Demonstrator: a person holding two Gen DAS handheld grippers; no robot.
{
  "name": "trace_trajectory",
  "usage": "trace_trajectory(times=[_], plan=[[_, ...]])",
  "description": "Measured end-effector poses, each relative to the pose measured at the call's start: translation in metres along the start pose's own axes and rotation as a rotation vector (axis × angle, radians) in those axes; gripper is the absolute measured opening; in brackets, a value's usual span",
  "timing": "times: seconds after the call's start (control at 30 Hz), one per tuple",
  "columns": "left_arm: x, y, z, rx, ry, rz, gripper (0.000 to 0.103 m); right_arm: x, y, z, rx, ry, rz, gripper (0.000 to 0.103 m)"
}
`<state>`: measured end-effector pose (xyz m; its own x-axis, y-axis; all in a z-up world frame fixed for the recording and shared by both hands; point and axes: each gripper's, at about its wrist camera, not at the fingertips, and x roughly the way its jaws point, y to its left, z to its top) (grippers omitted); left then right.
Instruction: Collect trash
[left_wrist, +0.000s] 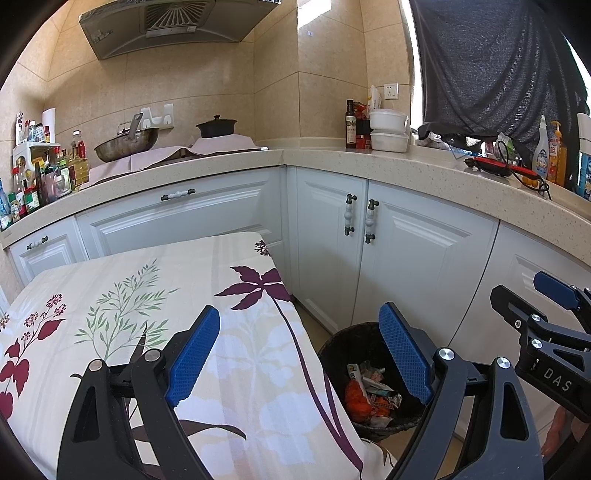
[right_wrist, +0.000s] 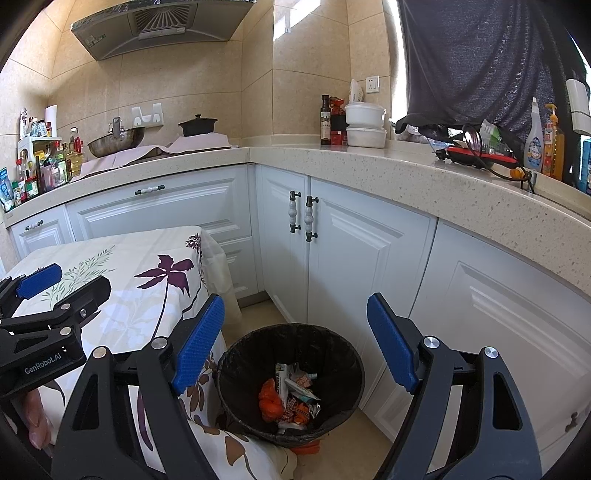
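Trash (right_wrist: 291, 395) — crumpled wrappers and an orange plastic wad — lies in the round black-lined bin (right_wrist: 332, 354) on the floor beside the table's (left_wrist: 155, 295) floral-clothed corner; both the left gripper (left_wrist: 299, 354) and right gripper (right_wrist: 295, 343) gape wide, ribbed blue pads (right_wrist: 201, 343) empty.

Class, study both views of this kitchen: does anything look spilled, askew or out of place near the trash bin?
Yes. An orange scrap lies on the floor against the trash bin, outside it.
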<state>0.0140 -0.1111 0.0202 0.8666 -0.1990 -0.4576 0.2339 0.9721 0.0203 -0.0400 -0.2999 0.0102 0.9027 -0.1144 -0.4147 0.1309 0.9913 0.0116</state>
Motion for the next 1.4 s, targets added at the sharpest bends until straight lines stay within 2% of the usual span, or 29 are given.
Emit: trace_trajectory(times=[0.77, 1.03, 1.23, 1.4], plan=[[0.007, -0.001, -0.002, 0.012, 0.014, -0.004, 0.087, 0.003, 0.003, -0.003, -0.001, 0.009, 0.003, 0.078], [0.014, -0.004, -0.004, 0.0, 0.04, -0.048, 0.089, 0.006, 0.003, -0.005, 0.0, 0.013, 0.004, 0.078], [0.012, -0.008, -0.004, 0.025, 0.022, -0.013, 0.089, 0.009, 0.001, -0.007, 0.003, 0.017, 0.005, 0.078], [0.02, -0.004, -0.007, 0.028, 0.07, -0.011, 0.089, 0.012, 0.001, -0.009, 0.005, 0.027, 0.012, 0.081]])
